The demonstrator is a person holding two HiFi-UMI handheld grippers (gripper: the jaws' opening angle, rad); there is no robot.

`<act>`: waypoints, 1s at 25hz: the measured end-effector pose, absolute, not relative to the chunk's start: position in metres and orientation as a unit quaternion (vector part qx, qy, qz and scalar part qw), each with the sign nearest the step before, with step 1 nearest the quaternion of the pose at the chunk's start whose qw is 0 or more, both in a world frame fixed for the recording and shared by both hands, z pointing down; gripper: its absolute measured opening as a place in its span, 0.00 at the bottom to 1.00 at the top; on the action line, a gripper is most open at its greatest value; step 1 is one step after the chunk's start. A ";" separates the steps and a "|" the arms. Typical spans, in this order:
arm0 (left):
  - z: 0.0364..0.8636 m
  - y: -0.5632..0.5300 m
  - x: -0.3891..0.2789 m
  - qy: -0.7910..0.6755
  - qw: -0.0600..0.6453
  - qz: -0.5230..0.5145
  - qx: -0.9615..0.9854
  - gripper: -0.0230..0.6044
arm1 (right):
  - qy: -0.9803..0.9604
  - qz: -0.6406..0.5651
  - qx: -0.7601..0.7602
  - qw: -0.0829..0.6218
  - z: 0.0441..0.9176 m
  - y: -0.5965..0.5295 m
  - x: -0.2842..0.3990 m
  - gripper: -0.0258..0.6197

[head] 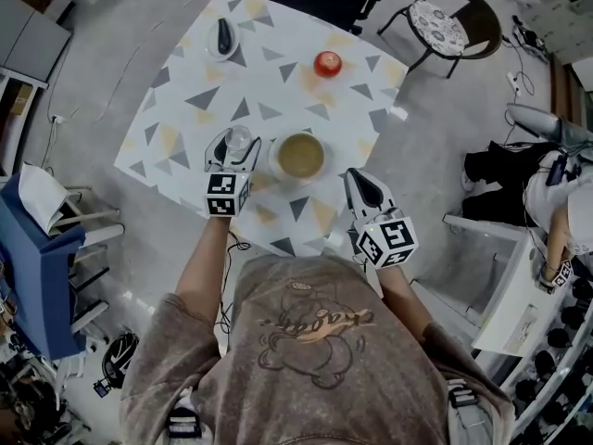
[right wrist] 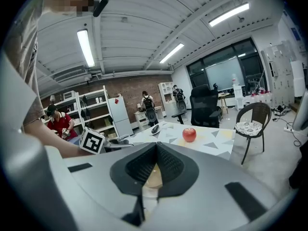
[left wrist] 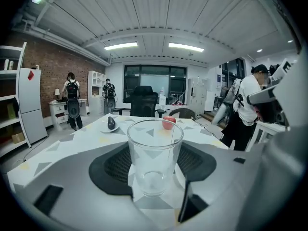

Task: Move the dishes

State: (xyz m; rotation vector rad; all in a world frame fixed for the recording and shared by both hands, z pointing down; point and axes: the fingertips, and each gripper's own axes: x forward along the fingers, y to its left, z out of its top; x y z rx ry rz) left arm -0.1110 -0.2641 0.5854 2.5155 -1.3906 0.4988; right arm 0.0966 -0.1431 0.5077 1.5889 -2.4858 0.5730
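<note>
Head view: table [head: 278,91] under a triangle-print cloth. The left gripper [head: 233,156] is at the near edge with a clear glass [head: 239,139] between its jaws. Just to the right of the glass stands a bowl [head: 301,156] with a tan inside; I cannot tell whether it holds anything. The right gripper [head: 359,182] hangs near the bowl's right side, apart from it. Farther back are a red apple [head: 327,63] and a small plate [head: 220,48] carrying a dark object I cannot identify.

Left gripper view: the glass stands upright and empty, its base on the cloth. The pads [left wrist: 113,166] flank it, and each pad's edge appears to meet the wall, so I read this as a grip on the glass, low on the body.

Right gripper view: the jaws are drawn together with nothing between them. Only a thin slit is left, and the tan bowl shows through it just beyond the tips.

Handling judgement for the glass: light, rigid, smooth-walled, probably thin and breakable. Hold across the full diameter, at or below mid-height, so it cannot pivot. Squeeze only enough to stop slip, since the ribbed pads should help against the slick wall. Keep it vertical while carrying.

Handling judgement for the bowl: likely heavier. A rim pinch would be the only purchase for one gripper, and it may tip if lifted from one side.
</note>
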 end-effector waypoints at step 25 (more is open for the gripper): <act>0.613 -0.281 -0.103 -0.476 0.126 0.170 0.854 0.50 | -0.815 0.203 0.536 0.086 0.521 -0.143 0.099 0.04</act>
